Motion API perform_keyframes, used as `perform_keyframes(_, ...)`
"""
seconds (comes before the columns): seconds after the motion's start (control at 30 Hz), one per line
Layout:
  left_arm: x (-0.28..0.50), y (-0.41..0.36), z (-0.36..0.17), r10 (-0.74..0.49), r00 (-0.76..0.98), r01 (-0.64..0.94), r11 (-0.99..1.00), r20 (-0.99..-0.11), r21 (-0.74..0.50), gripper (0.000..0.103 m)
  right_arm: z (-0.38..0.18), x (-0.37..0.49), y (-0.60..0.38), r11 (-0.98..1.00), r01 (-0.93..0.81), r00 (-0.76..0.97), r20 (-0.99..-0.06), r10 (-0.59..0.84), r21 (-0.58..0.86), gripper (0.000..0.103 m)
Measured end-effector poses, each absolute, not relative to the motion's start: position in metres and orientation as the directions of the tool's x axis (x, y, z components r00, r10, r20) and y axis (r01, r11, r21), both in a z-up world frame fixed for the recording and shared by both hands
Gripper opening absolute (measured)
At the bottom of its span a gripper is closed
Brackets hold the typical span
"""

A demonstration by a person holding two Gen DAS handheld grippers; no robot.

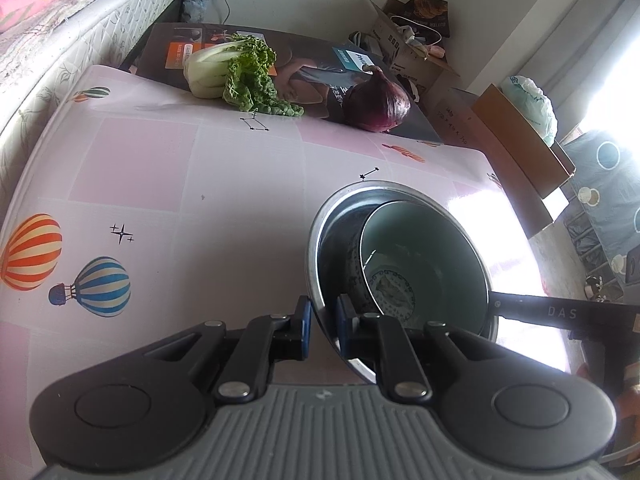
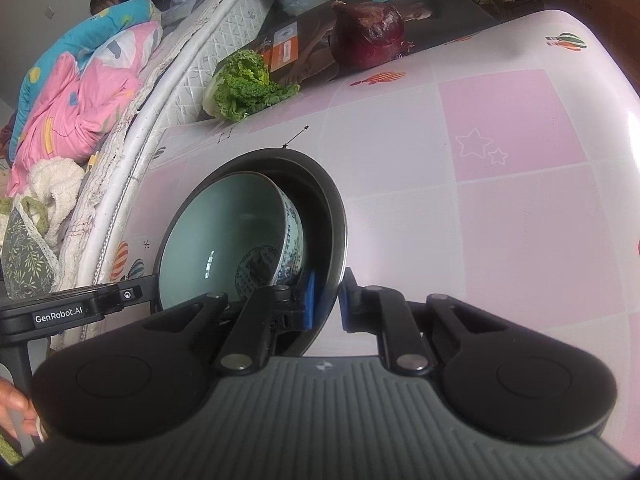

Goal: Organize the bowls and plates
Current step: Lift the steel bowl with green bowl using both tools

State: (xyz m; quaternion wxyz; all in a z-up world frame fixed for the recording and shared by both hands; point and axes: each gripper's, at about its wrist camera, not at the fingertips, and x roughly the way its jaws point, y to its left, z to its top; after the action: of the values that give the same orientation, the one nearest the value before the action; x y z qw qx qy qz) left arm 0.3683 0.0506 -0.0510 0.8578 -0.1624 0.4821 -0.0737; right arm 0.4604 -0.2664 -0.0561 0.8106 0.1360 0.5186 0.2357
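A steel bowl stands on the pink balloon-print tablecloth, and a ceramic bowl with a pale green inside and a blue pattern leans tilted in it. My left gripper is shut on the steel bowl's near rim, one blue pad on each side of it. In the right wrist view my right gripper pinches the opposite rim of the steel bowl the same way, with the ceramic bowl just beyond its inner pad. Each view shows the other gripper's black finger at the rim.
A leafy cabbage and a red onion lie at the table's far edge on a flat printed box. A mattress runs along the left side. Cardboard boxes stand past the right edge. A hand shows at lower left.
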Motion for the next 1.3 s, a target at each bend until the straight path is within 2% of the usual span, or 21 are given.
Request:
perform_keyframes(0.23, 0.376, 0.041, -0.055, -0.251, 0.499, -0.006, 0.956, -0.83, -0.293, 0.019, -0.055, 0.457, -0.261, 0.864, -0.255, 0.351, -0.791, 0.501, 0.434, 0.014)
perform_keyframes(0.73, 0.382, 0.02, -0.06, -0.163, 0.509, 0.059, 0.986, -0.845, -0.155, 0.018, -0.066, 0.47, -0.256, 0.856, -0.256, 0.318, -0.798, 0.513, 0.449, 0.013)
perform_keyframes(1.3, 0.388, 0.018, -0.064, -0.153, 0.486, 0.058, 0.988, -0.861, -0.143, 0.018, -0.066, 0.474, -0.253, 0.86, -0.256, 0.304, -0.808, 0.505, 0.442, 0.012)
